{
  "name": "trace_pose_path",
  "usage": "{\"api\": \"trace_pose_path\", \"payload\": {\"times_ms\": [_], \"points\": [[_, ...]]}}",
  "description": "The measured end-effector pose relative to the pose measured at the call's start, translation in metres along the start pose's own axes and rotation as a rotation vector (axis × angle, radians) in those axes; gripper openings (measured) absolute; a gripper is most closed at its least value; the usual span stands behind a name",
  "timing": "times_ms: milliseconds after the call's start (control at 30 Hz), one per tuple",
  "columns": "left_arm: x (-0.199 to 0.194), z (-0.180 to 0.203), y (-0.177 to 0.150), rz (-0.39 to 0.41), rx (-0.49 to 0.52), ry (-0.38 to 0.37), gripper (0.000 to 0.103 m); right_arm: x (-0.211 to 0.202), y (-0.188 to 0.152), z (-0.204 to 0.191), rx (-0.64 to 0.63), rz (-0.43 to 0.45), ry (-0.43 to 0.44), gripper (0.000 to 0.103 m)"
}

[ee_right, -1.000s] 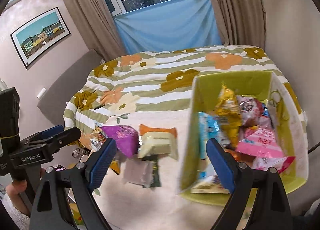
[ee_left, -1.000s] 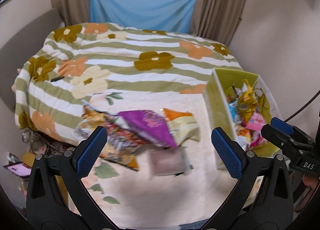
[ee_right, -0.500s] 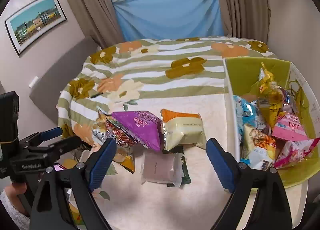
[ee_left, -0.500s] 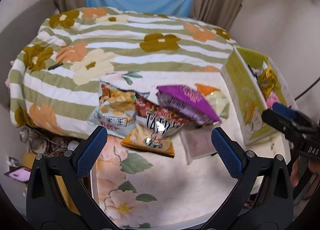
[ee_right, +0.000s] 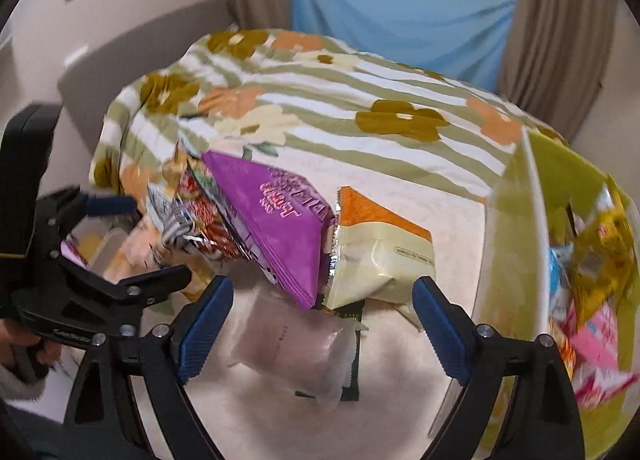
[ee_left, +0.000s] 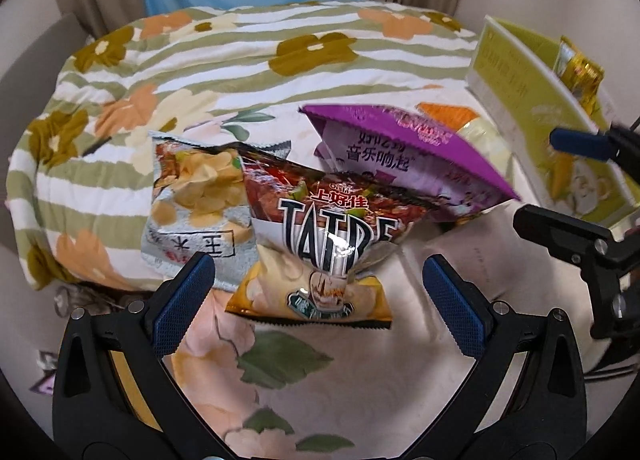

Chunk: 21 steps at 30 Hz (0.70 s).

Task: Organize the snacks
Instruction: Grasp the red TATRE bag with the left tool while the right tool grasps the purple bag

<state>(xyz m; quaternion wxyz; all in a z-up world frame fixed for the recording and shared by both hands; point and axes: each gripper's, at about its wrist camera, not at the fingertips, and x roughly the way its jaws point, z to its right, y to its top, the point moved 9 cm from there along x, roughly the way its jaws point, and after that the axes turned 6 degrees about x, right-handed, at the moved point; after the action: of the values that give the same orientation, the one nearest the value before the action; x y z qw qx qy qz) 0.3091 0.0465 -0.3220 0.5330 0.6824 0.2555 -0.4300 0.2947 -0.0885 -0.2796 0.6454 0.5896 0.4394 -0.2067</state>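
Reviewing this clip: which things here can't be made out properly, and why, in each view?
- Dark packet, right wrist view: mostly under the pale pink packet; print unreadable.
- Green box, left wrist view: contents hidden by its wall, apart from one gold packet.
- Snacks in that box, right wrist view: smeared and cut by the picture's edge.
- Yellow-edged bag, left wrist view: largely covered by the red TATRE bag.
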Motion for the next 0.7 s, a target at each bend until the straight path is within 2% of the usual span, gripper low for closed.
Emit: {"api": "trace_pose_path", "payload": {"times_ms": [233, 333, 433, 500, 700], "points": [[0.022, 0.005, -0.001, -0.022, 0.004, 0.007, 0.09, 0.022, 0.0, -0.014, -0.194, -0.024, -0.003, 0.089], [0.031, 0.005, -0.003, -0.045, 0.015, 0.01, 0.089, 0.029, 0.0, -0.018, -0.264, -0.03, -0.007, 0.089], [0.035, 0.003, -0.004, -0.06, -0.002, 0.0, 0.087, 0.034, 0.003, -0.023, -0.314, -0.035, -0.004, 0.089], [0.036, 0.0, -0.006, -0.064, -0.012, 0.0, 0.076, 0.039, 0.005, -0.024, -0.334, -0.041, -0.002, 0.089], [0.035, -0.003, -0.006, -0.072, 0.006, -0.015, 0.067, 0.05, 0.007, -0.028, -0.378, -0.054, 0.012, 0.089]]}}
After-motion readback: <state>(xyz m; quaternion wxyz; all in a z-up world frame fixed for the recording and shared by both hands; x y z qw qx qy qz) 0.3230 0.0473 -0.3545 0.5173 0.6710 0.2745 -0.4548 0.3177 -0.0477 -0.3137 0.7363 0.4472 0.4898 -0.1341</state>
